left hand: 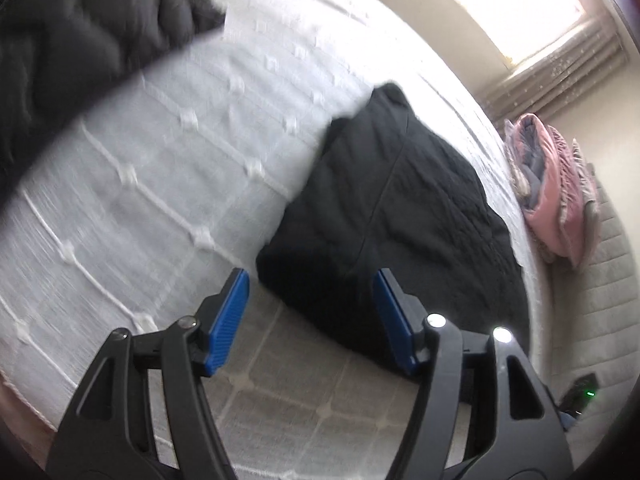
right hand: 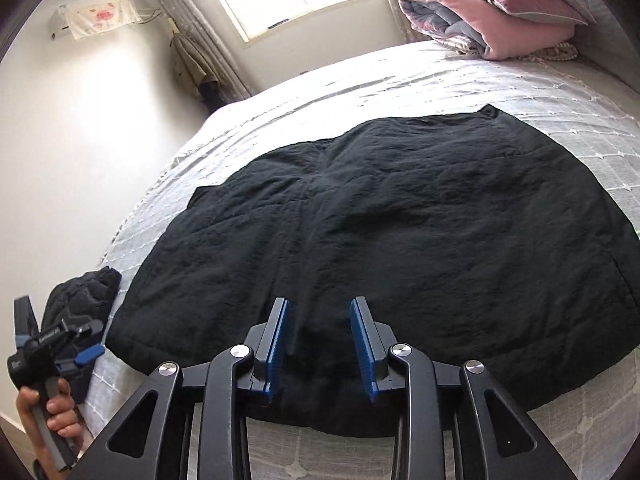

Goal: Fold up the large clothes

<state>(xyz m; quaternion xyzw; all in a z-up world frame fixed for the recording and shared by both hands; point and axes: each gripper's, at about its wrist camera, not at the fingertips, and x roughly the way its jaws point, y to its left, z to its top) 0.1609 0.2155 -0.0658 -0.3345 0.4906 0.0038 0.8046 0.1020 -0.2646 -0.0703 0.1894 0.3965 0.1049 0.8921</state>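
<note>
With your right tool (right hand: 319, 344) and left tool (left hand: 310, 320) both wide and empty, grip the large black quilted garment (right hand: 380, 232) at its lower-centre hem, lifting evenly.

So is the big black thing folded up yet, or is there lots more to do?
Not finished. The black garment already lies spread fairly flat on the white bedspread, so laying it out looks done. Nothing is in hand: the right hand-held gripper sits open over its near edge, and the left hand-held gripper is open too. Whether any fold has been made is unclear; the folding still looks left.
</note>
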